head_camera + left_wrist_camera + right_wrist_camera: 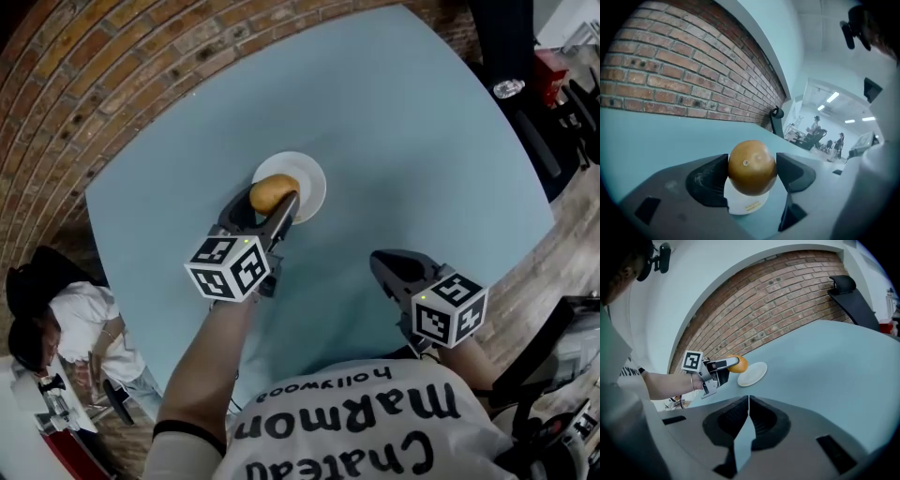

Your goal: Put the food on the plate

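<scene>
**A:** Status on the table [422,141]?

**B:** The plate [311,176] sits mid-table. The right gripper [747,404] is idle, jaws together and empty. The left gripper [265,208] clamps the round brown food [752,166] above the plate's edge.

**A:** Procedure?

**B:** Centre it, lower to contact, then part the jaws slowly. It looks liable to roll.

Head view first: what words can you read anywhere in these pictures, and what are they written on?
"Chateau": on the person's white shirt, upside down in the head view.
"Marmon": same shirt, next line; no further letter shows.
"hollywood": same shirt, smallest line.
On the plate: a small yellowish print in the left gripper view, too small to read.
On the marker cubes: only black-and-white square patterns, no letters.
</scene>
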Motion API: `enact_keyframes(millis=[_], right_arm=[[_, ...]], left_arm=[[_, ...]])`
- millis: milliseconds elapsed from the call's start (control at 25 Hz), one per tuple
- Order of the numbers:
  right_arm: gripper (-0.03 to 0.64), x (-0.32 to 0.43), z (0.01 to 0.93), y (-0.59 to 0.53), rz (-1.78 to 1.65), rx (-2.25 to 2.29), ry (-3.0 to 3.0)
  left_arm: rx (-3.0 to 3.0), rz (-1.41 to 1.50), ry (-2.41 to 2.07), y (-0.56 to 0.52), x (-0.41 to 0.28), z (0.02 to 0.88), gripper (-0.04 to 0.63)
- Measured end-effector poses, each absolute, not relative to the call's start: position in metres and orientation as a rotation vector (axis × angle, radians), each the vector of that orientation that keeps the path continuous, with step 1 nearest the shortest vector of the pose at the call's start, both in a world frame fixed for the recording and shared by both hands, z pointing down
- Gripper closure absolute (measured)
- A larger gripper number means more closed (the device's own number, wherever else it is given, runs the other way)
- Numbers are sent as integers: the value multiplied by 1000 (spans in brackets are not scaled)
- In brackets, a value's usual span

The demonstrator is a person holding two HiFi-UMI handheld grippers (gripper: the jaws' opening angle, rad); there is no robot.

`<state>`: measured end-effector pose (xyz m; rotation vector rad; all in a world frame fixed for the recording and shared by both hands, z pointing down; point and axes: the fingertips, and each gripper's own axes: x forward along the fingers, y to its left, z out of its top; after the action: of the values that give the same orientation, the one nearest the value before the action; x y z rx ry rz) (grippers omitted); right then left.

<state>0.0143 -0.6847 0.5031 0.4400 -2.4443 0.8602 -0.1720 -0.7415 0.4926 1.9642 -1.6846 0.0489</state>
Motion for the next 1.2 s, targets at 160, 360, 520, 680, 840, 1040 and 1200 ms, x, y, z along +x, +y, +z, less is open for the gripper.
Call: enact_keyframes(millis=[160, 360, 520, 680, 840, 1040, 1200], right_arm=[[604, 14, 509, -687, 880, 444, -2433], [604, 18, 517, -685, 905, 458, -2424], [604, 20, 520, -683, 916, 466, -2422], [604, 21, 521, -682, 923, 474, -2421], [604, 23, 521, -679, 927, 481, -2419], [604, 23, 521, -674, 925, 461, -2422], [604, 22, 517, -671, 913, 439, -2429]], left_arm=[[2002, 297, -1763, -756, -179, 512, 276], [2056, 474, -1802, -763, -181, 532, 276], [2034, 490, -1827, -764, -183, 540, 276], [1976, 578, -1834, -761, -188, 553, 275], [1963, 595, -1826, -755, -189, 558, 273], [1971, 594, -1796, -747, -183, 560, 249], [1955, 587, -1805, -741, -184, 554, 247]])
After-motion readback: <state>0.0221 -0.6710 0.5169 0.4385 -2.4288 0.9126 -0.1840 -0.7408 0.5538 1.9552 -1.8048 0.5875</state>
